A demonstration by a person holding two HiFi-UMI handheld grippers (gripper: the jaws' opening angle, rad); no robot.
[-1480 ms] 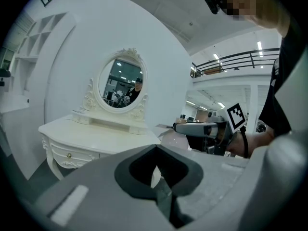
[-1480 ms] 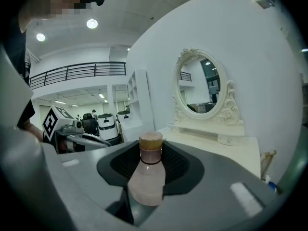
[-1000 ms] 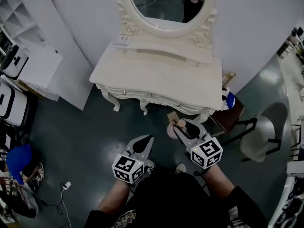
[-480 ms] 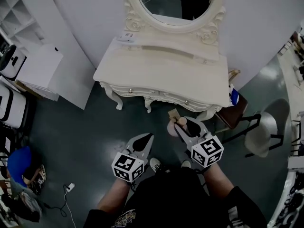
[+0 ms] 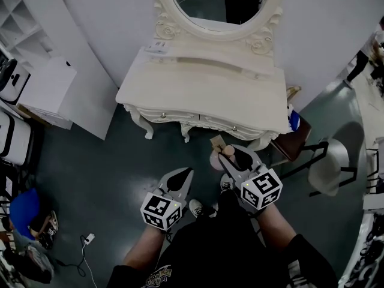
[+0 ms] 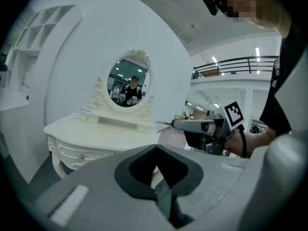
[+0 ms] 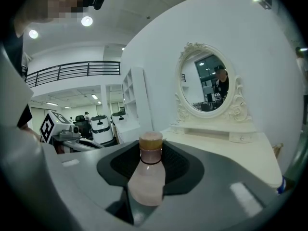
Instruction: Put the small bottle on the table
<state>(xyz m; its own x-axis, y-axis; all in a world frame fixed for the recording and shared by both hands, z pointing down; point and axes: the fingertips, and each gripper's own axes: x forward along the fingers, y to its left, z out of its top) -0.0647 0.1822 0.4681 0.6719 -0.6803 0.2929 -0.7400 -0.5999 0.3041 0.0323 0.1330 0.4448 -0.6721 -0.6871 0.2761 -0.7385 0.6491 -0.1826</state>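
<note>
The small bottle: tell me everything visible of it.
The small, pale pink, translucent-looking bottle has a rounded body, a dark ring at its neck and a tan cap. It stands roughly upright, clamped around its upper part between the padded jaws of the right gripper, above the dark floor, just short of the cream dressing table. Nothing else touches it.

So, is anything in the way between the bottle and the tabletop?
Nothing visible does. The bottle is clamped in the right gripper, short of the table, whose near side is bare.
</note>
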